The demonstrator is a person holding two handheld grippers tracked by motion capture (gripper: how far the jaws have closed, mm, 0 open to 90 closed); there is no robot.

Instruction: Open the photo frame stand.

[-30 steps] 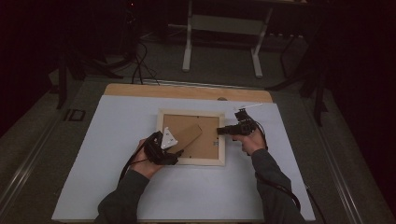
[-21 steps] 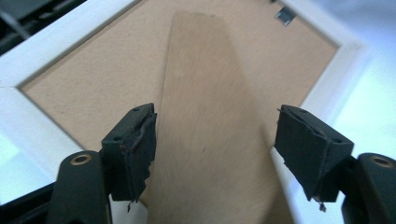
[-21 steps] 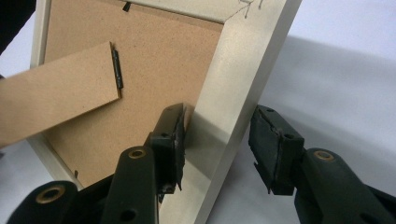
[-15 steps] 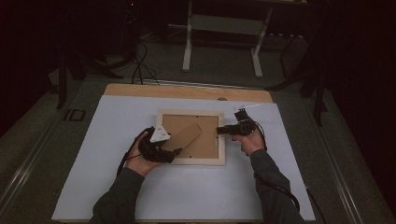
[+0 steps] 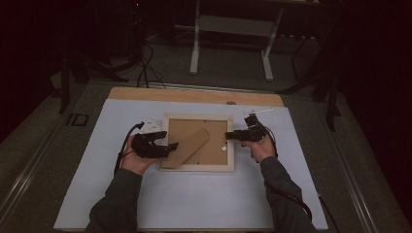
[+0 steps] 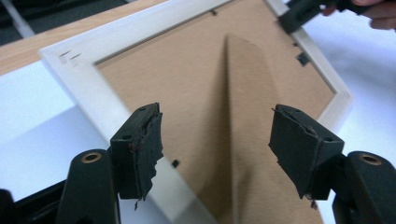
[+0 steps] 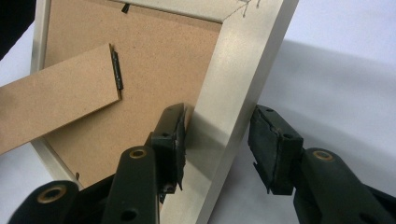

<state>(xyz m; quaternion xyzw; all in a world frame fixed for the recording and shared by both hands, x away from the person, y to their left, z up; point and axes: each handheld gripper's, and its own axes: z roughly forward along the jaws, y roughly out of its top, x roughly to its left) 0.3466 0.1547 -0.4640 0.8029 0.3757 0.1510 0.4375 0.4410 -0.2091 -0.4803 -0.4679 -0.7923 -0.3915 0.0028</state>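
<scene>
A picture frame lies face down near the middle of the white mat that covers the table, its brown backing board up and its pale wooden border all round. The cardboard stand hinged to the backing slants from near the board's centre down toward the frame's near left corner.

The left gripper is at the frame's left side, held level and pointing right, its tips over the frame's left border and the lower end of the stand. In the left gripper view its jaws stand wide apart above the backing, with the stand running up between them and neither pad touching it; they have just been closing a little, with nothing gripped. A second ago this gripper sat further in over the backing, with its pale top plate above the stand; now the hand has drawn back to the left, so more of the stand shows bare.

The right gripper is at the frame's right border, pointing left, in the same place as before. In the right gripper view its jaws straddle the border, the inner pad against the border's inner edge and the outer pad standing off the outer edge, so I cannot tell whether it is clamped.
</scene>
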